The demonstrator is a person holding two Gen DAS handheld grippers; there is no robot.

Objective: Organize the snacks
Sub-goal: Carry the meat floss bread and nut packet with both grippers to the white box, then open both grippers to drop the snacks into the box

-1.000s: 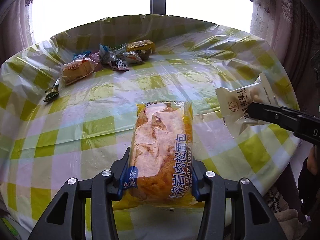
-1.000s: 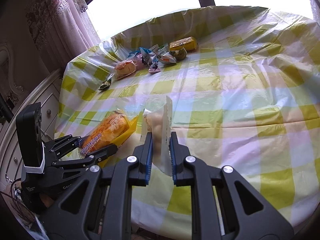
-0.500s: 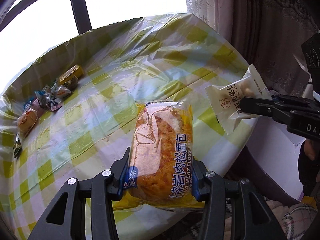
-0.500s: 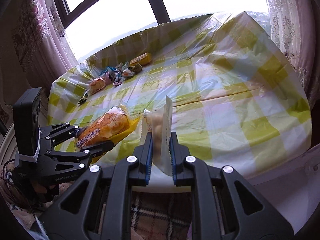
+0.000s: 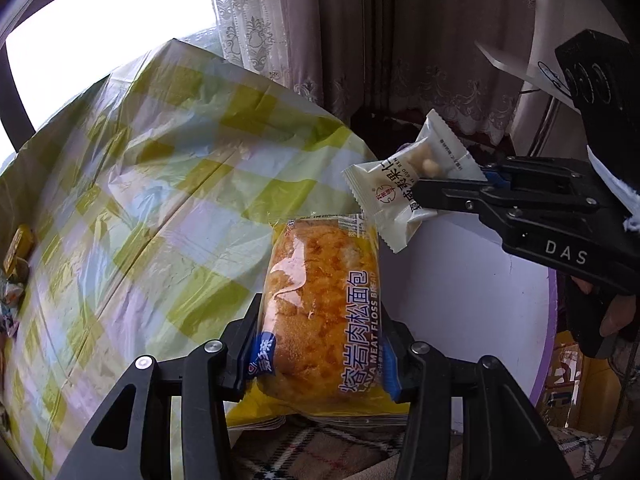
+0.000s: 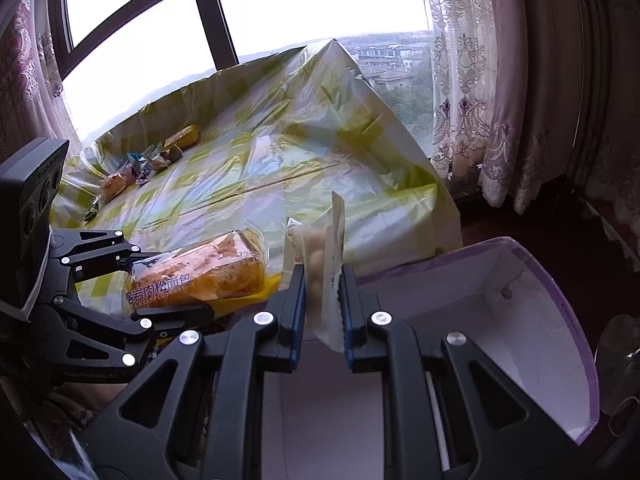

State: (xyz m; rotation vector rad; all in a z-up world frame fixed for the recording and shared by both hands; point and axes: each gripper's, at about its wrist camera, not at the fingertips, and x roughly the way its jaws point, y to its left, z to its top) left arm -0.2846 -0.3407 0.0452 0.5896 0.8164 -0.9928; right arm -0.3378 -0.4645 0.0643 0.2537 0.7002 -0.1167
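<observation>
The meat floss bread (image 5: 320, 312), an orange loaf in clear and yellow wrapping, is pinched across its lower half by the left gripper (image 5: 318, 344), both blue-padded jaws pressing into the wrapper's sides. In the left wrist view it stands lengthwise up the middle of the frame, off the table, with its far end reaching over the near rim of the white box (image 5: 472, 280) that lies toward 3 o'clock. At about 2 o'clock from the bread, the right gripper (image 5: 452, 192) comes in from the right edge, clamped on a small white nut packet (image 5: 400, 184); the packet's lower corner sits just beside the bread's top right corner, and whether they touch cannot be told.

In the right wrist view the nut packet (image 6: 324, 276) is seen edge-on, upright between the closed-in jaws of the right gripper (image 6: 322, 312), held above the open white box (image 6: 460, 320) with its purple rim. The bread (image 6: 200, 276) is at 9 o'clock, lying sideways in the left gripper (image 6: 168, 284).

The table with the yellow checked cover (image 6: 280, 168) fills the middle distance. Near its far left edge, around 10 o'clock, a loose cluster of remaining snacks (image 6: 152, 160) lies together, well apart from both grippers. Lace curtains (image 6: 460, 100) hang at 2 o'clock beside the window (image 6: 280, 8).
</observation>
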